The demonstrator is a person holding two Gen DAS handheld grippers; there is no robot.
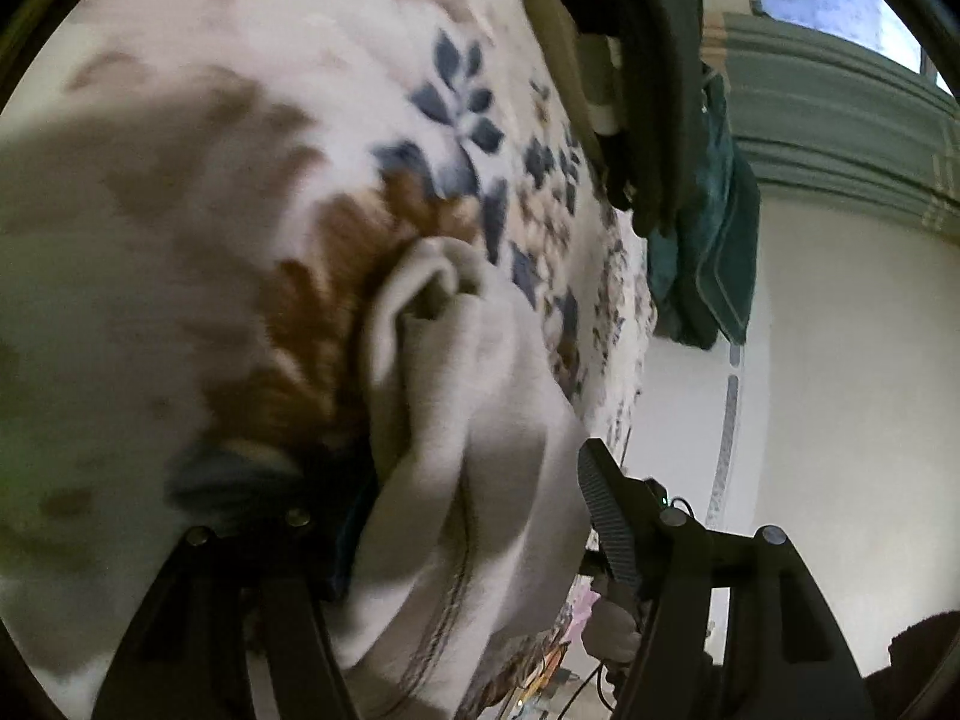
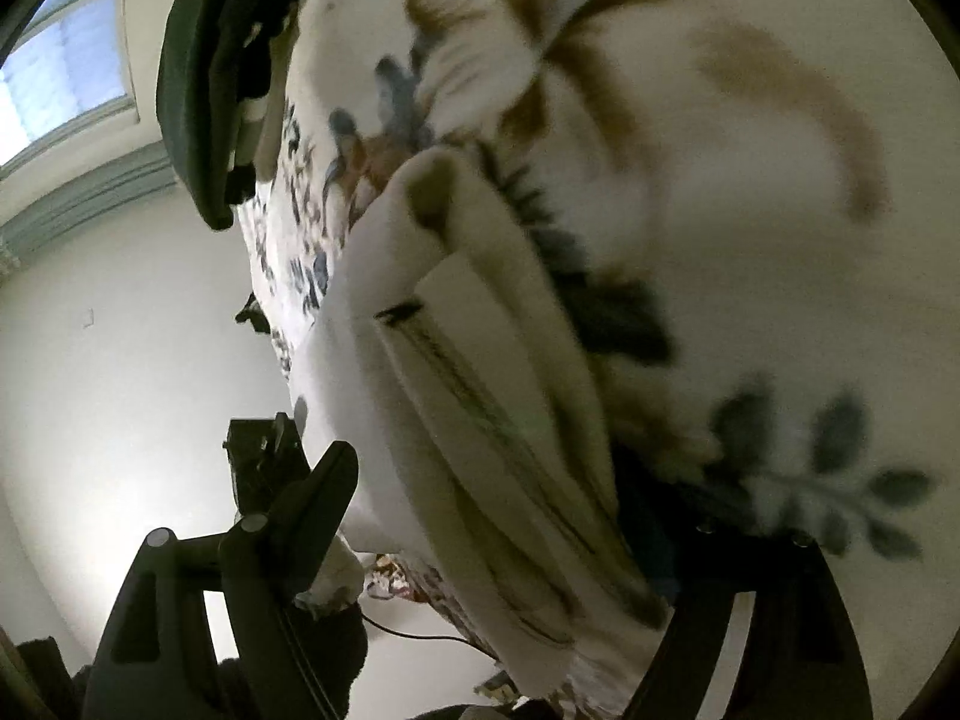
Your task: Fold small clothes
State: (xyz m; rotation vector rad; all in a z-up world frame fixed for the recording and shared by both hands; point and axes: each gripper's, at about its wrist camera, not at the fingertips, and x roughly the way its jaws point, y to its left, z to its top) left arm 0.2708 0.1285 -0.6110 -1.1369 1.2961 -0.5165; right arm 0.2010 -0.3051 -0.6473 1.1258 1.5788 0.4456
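A small pale beige garment (image 1: 474, 420) lies bunched and folded lengthwise on a flowered fleece blanket (image 1: 252, 138). My left gripper (image 1: 456, 516) has the garment's end between its two black fingers (image 1: 606, 516), so it is shut on the cloth. In the right wrist view the same garment (image 2: 480, 396), with a dark seam line, runs between the fingers (image 2: 324, 498) of my right gripper (image 2: 510, 516), which is shut on its other end. Both views are tilted and blurred.
The blanket (image 2: 750, 192) covers a bed. Dark green and black clothes (image 1: 648, 78) are piled at its far edge, also in the right wrist view (image 2: 210, 78). A teal towel (image 1: 708, 252) hangs there. White wall (image 1: 852, 390) and a window (image 2: 54, 72) lie beyond.
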